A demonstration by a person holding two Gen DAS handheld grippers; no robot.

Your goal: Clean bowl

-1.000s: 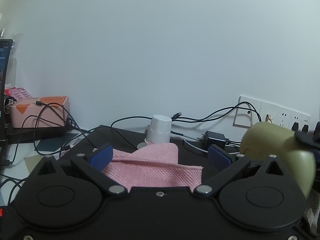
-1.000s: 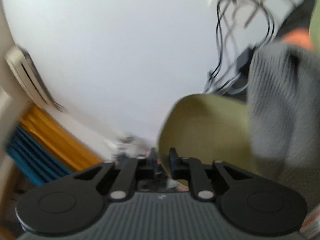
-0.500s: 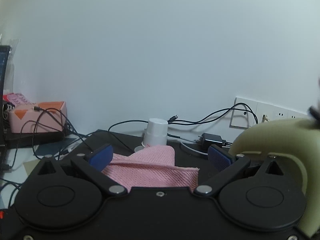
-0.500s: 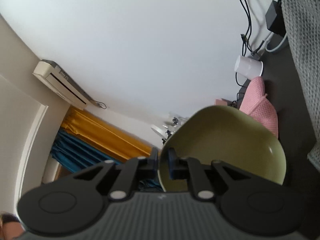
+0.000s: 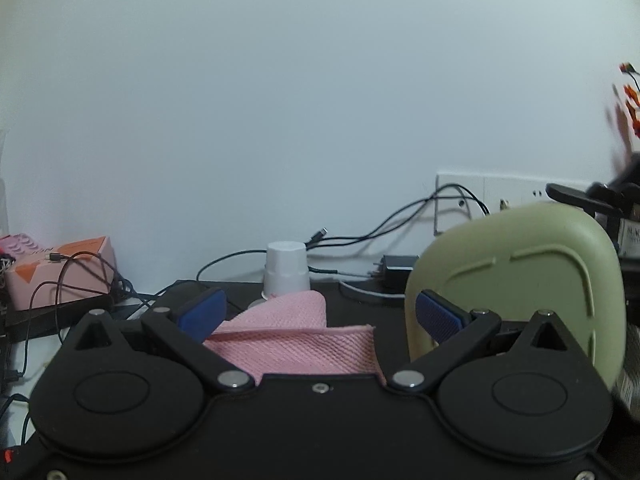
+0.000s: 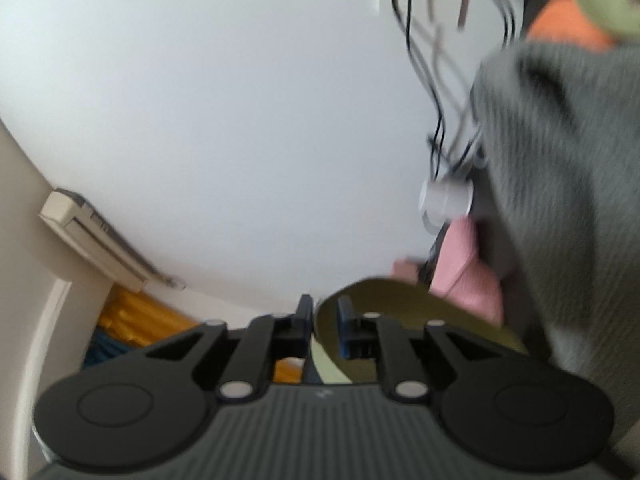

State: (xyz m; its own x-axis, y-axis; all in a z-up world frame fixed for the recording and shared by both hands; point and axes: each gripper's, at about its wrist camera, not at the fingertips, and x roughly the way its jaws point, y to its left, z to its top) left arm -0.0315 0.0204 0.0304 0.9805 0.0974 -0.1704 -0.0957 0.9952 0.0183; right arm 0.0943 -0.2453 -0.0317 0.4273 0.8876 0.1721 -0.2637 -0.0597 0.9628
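**Inspector:** Report on the left gripper (image 5: 318,314).

**Assistant:** Its blue-padded jaws stand wide apart with nothing pressed between the pads. A folded pink waffle-weave cloth (image 5: 296,340) lies on the black table top (image 5: 360,300) below and between the fingers; contact with either pad cannot be confirmed.

**Inspector:** And the task's item?

**Assistant:** The olive-green rounded-square bowl (image 5: 520,280) is held tilted on edge to the right of the left gripper, its underside with a raised foot ring facing the left wrist camera. It is partly behind the left gripper's right finger (image 5: 438,316).

**Inspector:** Who holds it?

**Assistant:** The right gripper (image 6: 325,322). In the right wrist view the bowl's rim sits between its two narrow-set fingers. The jaws are opening, and the view is blurred, so whether the pads press on the rim cannot be told with certainty.

**Inspector:** Surroundings?

**Assistant:** An upturned white paper cup (image 5: 286,268) stands just behind the cloth. Black cables (image 5: 380,232) run from a white wall socket plate (image 5: 460,196) to a black charger (image 5: 396,266) by the wall. A pink cardboard box with orange marks (image 5: 60,272) sits at the far left. In the right wrist view, a grey ribbed fabric (image 6: 568,200) fills the right side, and a cream wall air conditioner (image 6: 92,240) hangs above yellow curtains (image 6: 140,320).
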